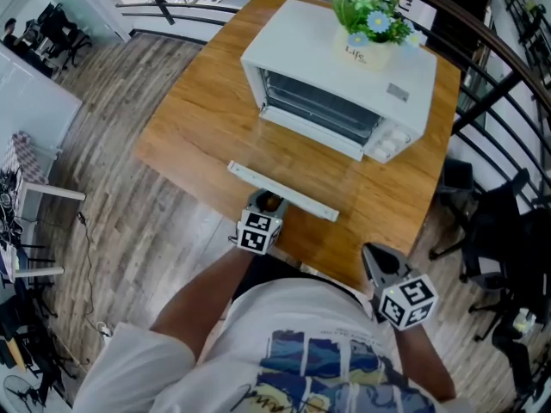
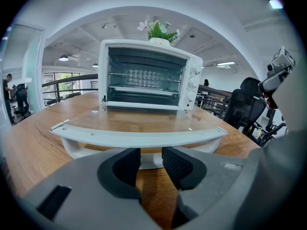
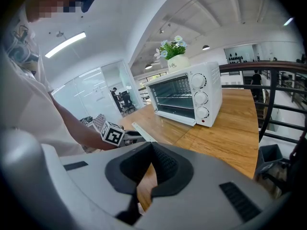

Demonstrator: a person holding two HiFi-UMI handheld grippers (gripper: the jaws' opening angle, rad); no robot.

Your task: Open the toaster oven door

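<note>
Toaster oven door down flat, both grippers off it.
Toaster oven (image 1: 344,84) sits at far right of the wooden table (image 1: 198,119), flower pot (image 1: 366,46) on top. Its glass door (image 1: 306,166) lies open toward the near edge, with the handle (image 1: 282,189) nearest the person. Left gripper (image 2: 151,159) is just near of the handle, jaws apart, nothing between them. Right gripper (image 3: 149,150) is near right, well apart from the door, jaws together and empty.

flowerpot (image 1: 368,56) print blurred, dial (image 3: 200,98) markings illegible
</note>
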